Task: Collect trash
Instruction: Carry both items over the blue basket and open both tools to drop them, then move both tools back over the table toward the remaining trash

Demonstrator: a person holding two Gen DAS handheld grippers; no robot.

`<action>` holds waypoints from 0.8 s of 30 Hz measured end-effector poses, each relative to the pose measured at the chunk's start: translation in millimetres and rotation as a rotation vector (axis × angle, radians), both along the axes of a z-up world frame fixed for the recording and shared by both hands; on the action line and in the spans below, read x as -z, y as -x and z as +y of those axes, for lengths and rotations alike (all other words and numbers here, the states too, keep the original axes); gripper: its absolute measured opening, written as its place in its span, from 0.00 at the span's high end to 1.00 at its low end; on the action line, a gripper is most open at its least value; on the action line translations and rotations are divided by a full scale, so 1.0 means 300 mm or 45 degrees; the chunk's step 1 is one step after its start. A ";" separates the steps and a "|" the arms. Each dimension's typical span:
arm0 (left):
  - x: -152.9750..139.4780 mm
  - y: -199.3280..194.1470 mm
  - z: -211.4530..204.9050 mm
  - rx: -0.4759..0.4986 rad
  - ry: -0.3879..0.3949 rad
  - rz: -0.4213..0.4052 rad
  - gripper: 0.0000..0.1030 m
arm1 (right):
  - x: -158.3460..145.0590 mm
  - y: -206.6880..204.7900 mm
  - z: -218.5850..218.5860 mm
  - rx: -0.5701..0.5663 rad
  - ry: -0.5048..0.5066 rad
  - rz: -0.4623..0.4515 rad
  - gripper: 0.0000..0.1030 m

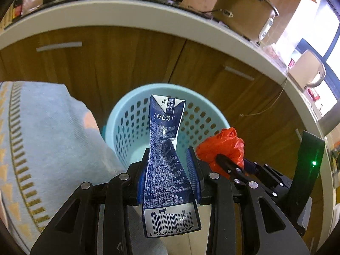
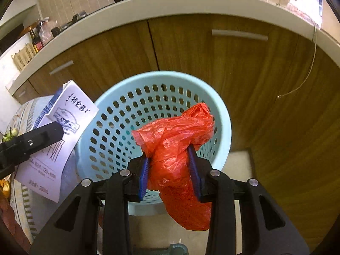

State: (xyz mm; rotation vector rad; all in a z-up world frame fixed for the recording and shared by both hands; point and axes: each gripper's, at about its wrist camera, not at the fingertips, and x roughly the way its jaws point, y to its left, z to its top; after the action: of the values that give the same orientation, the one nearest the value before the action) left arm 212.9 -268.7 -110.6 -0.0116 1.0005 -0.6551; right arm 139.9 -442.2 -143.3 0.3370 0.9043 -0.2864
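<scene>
Both pieces of trash were already held, in front of the pale blue perforated basket [image 2: 221,114], which stood ahead of and below both grippers.

Left gripper [image 1: 169,170]: jaws pinched the flattened milk carton [image 1: 164,148], long axis running away from the jaws toward the basket.

Right gripper [image 2: 170,167]: jaws pinched the crumpled red plastic bag [image 2: 176,140], which appeared nearer to the basket opening, over its near rim.

Judgement: the release depends on each item clearing the near rim.

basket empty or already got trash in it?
Looks empty: the basket shows bare floor inside. Milk carton and red bag are both gripper-held.
</scene>
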 end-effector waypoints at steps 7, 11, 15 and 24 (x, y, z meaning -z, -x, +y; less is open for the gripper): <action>0.046 -0.020 -0.003 -0.036 -0.004 0.026 0.53 | 0.012 0.001 -0.025 0.025 0.008 -0.004 0.46; 0.039 -0.020 0.016 -0.048 -0.015 0.013 0.53 | 0.005 0.008 -0.033 0.036 -0.011 -0.013 0.46; 0.014 -0.003 0.052 -0.062 -0.002 0.000 0.53 | -0.025 0.026 -0.030 0.049 -0.006 -0.040 0.46; -0.096 0.102 0.130 -0.076 0.025 -0.111 0.53 | -0.144 0.078 0.057 0.009 0.026 -0.145 0.46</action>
State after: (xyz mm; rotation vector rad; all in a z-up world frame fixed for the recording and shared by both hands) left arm 182.4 -229.8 -81.8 -0.0298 0.9060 -0.6058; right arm 116.5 -425.2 -100.0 0.3342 0.7876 -0.2800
